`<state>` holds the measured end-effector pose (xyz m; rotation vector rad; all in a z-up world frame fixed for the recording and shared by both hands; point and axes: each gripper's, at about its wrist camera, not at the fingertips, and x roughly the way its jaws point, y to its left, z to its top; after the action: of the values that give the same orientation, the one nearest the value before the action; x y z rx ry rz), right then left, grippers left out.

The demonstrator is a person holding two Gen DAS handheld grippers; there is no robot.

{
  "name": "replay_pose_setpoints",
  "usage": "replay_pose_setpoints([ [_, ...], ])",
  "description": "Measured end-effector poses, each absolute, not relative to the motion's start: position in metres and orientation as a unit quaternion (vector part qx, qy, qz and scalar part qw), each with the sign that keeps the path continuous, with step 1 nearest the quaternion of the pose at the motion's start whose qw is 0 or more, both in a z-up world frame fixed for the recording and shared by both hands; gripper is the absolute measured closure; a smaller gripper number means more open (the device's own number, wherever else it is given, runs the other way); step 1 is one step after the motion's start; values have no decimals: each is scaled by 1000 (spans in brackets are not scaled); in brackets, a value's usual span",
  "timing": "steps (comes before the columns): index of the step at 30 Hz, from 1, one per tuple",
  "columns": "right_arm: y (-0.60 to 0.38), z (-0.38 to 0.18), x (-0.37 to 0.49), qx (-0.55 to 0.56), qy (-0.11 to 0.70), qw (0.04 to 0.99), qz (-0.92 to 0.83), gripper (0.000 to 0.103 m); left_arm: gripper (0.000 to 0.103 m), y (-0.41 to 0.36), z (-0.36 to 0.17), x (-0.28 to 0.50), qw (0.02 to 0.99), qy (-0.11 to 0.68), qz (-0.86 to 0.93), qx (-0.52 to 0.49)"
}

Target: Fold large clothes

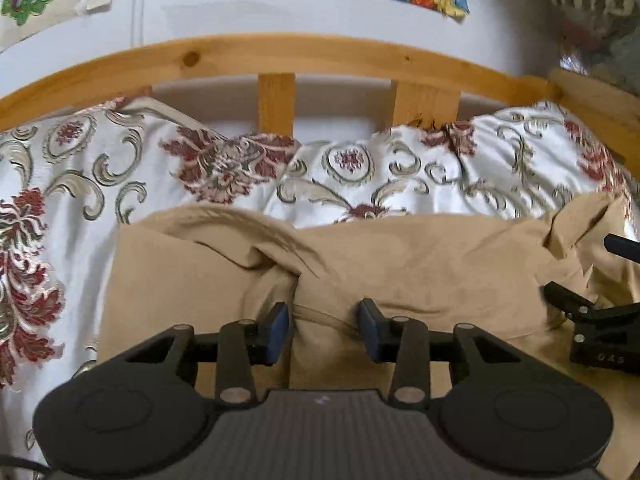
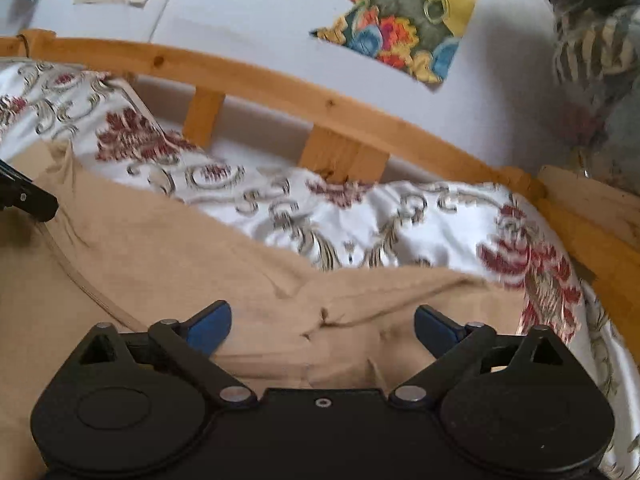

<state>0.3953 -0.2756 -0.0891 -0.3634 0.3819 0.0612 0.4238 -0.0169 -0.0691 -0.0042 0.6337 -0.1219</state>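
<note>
A large tan garment (image 1: 400, 264) lies spread on a bed; it also fills the lower left of the right wrist view (image 2: 160, 264). My left gripper (image 1: 323, 330) is open, its blue pads either side of a bunched fold and seam of the garment, low over it. My right gripper (image 2: 323, 326) is wide open just above a creased edge of the garment near its right end. The right gripper also shows at the right edge of the left wrist view (image 1: 596, 320). The left gripper's finger shows at the left edge of the right wrist view (image 2: 28, 196).
The bed has a white cover with red and grey floral scrolls (image 1: 80, 168). A wooden bed rail (image 1: 280, 52) with slats runs along the far side against a white wall with colourful posters (image 2: 404, 16). The rail turns a corner at the right (image 2: 592, 240).
</note>
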Motion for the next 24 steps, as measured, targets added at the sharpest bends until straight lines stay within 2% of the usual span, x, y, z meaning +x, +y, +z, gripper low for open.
replay_pose_setpoints([
  [3,-283,-99,398,-158,201,966,36,2,59,-19,-76,424,948,310,-66,28],
  [5,-283,-97,398,-157,202,966,40,1,54,-21,-70,418,947,309,-69,46],
  [6,-283,-94,395,-157,200,966,42,1,49,-19,-65,413,948,309,-69,41],
  [7,-284,-90,389,-156,200,966,42,2,35,-15,-59,404,949,307,-71,30],
  [8,-285,-85,383,-154,198,967,40,2,29,-12,-54,398,949,304,-78,19],
  [12,-286,-65,339,-146,178,972,54,2,23,-11,-41,357,948,292,-125,1],
  [19,-280,-85,294,-216,231,948,27,1,24,-45,-83,323,917,380,-97,77],
  [22,-284,-86,291,-209,249,946,5,1,23,-43,-72,324,915,392,-83,54],
  [24,-285,-71,279,-189,245,951,3,1,17,-34,-58,320,915,393,-87,27],
])
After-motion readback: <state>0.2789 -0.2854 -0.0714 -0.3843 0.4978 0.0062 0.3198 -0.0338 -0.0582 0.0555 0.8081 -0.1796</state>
